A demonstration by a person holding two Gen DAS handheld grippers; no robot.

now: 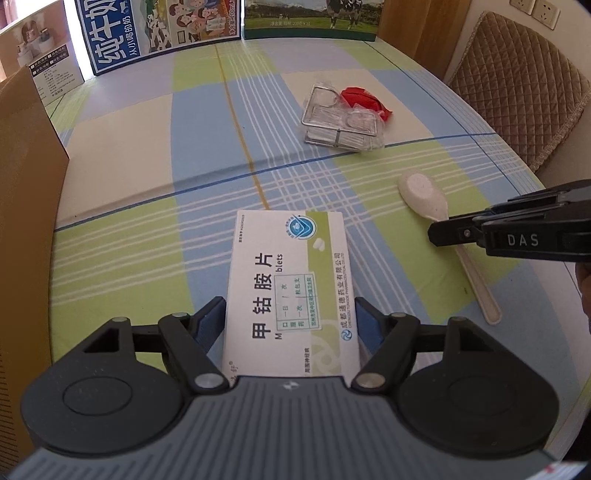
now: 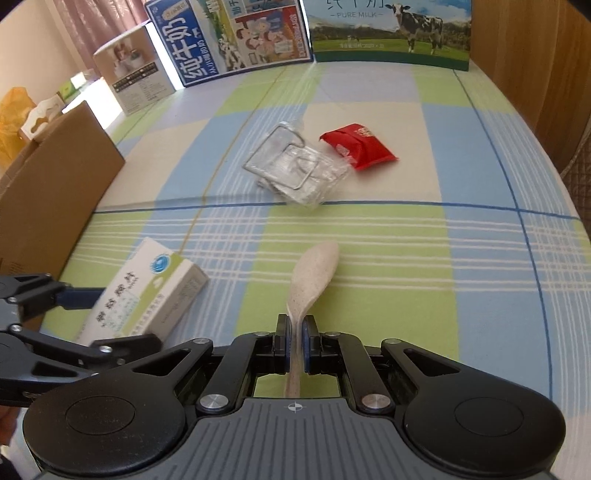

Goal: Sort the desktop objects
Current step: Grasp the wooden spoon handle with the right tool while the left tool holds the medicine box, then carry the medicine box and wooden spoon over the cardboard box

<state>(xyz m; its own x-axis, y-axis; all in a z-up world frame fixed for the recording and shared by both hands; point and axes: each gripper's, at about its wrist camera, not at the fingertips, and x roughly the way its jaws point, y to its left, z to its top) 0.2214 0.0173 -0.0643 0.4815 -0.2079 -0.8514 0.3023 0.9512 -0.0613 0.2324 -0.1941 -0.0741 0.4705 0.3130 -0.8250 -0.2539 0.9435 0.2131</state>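
Observation:
My left gripper (image 1: 290,314) is shut on a white and green medicine box (image 1: 291,280), its blue pads against the box's two long sides. The box also shows in the right wrist view (image 2: 147,291) at the lower left, held by the left gripper (image 2: 92,317). My right gripper (image 2: 294,332) is shut on the handle of a speckled beige spoon (image 2: 314,273), whose bowl points away over the cloth. In the left wrist view the spoon (image 1: 424,195) lies at the right, with the right gripper (image 1: 443,230) over its handle.
A wire rack in clear plastic (image 2: 295,173) and a red packet (image 2: 356,146) lie mid-table on the checked cloth (image 2: 406,258). A brown cardboard box (image 2: 48,199) stands at the left. Milk cartons (image 2: 388,29) line the far edge. A quilted chair (image 1: 517,85) stands at the right.

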